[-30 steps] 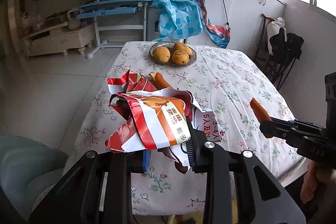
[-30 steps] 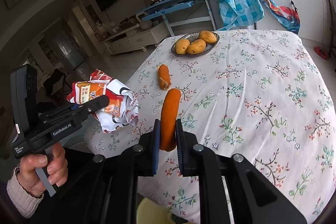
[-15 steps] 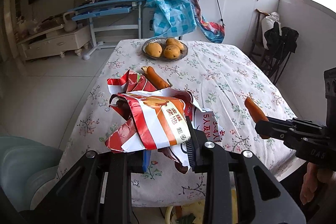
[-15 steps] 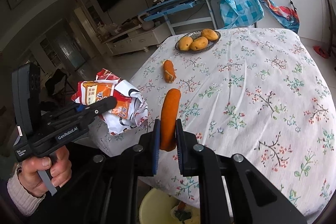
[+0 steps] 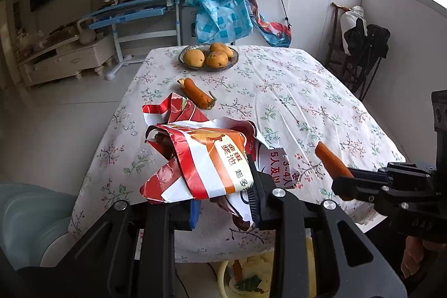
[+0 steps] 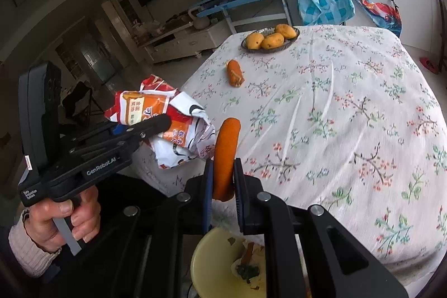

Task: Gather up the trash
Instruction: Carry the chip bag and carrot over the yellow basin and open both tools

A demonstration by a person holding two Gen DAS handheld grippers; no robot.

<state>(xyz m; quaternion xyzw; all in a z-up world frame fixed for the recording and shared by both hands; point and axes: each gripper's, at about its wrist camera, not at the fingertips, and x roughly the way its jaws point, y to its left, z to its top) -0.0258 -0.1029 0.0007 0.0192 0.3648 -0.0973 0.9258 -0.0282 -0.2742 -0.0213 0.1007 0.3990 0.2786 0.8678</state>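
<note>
Right gripper (image 6: 223, 180) clamps a carrot piece (image 6: 225, 155) between its fingers, the piece pointing up and forward over the near edge of the counter (image 6: 349, 113). Directly below sits a yellow bin (image 6: 220, 261) with scraps inside. Left gripper (image 5: 223, 203) is clenched on a crumpled snack wrapper (image 5: 204, 161), held above the counter's near edge. Farther out, a second carrot piece (image 5: 197, 92) lies on the floral cloth, and beyond it a bowl of mangoes (image 5: 208, 59).

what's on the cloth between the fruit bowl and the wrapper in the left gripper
One carrot piece lies on the tablecloth between the fruit bowl and the held wrapper; both wrist views show it.
</note>
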